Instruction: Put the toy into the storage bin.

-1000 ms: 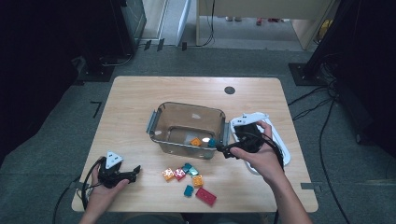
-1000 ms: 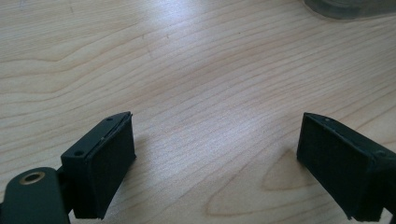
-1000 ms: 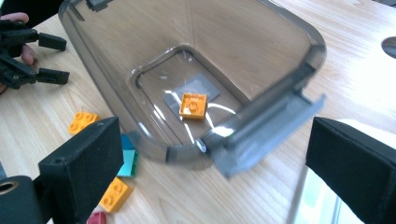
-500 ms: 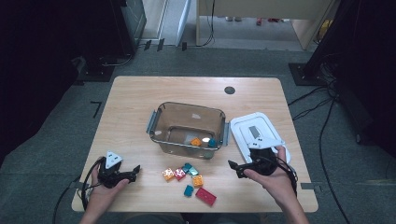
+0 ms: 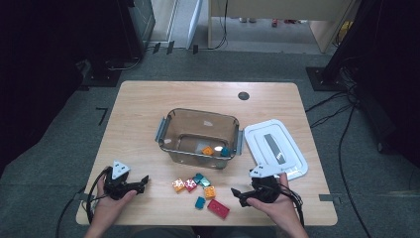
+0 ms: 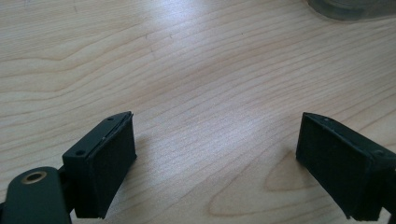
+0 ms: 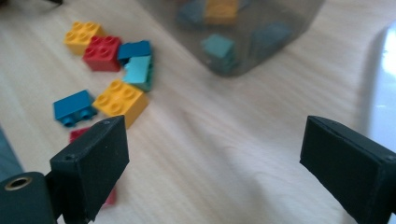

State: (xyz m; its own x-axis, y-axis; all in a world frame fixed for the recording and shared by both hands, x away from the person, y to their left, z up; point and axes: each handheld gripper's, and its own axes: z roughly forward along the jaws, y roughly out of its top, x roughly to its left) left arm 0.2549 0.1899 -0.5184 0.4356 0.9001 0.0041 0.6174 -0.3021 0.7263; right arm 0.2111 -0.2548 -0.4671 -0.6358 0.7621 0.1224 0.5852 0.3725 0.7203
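Bricks (image 5: 200,187) lay loose on the wooden bench (image 5: 143,114) just in front of the clear bin (image 5: 200,136): a yellow one (image 5: 178,185) and a red one (image 5: 190,184) side by side, teal ones beside them, an orange-yellow one (image 5: 210,192), a blue one (image 5: 200,202) and a flat red one (image 5: 218,208) nearest the front edge. In the right gripper view the same cluster (image 7: 112,70) sat to the left of the jaws, close to the bin's wall (image 7: 243,42). Inside the bin rested an orange brick (image 5: 208,150) and a teal brick (image 5: 225,151), near its front right corner. The right gripper (image 5: 236,193) hovered just right of the cluster, its jaws spread wide and holding nothing. The white lid (image 5: 275,148) lay flat on the bench to the right of the bin, just behind that hand. The left gripper (image 5: 143,180) sat low at the bench's front left, apart from the bricks, jaws likewise wide apart over bare wood (image 6: 210,116).
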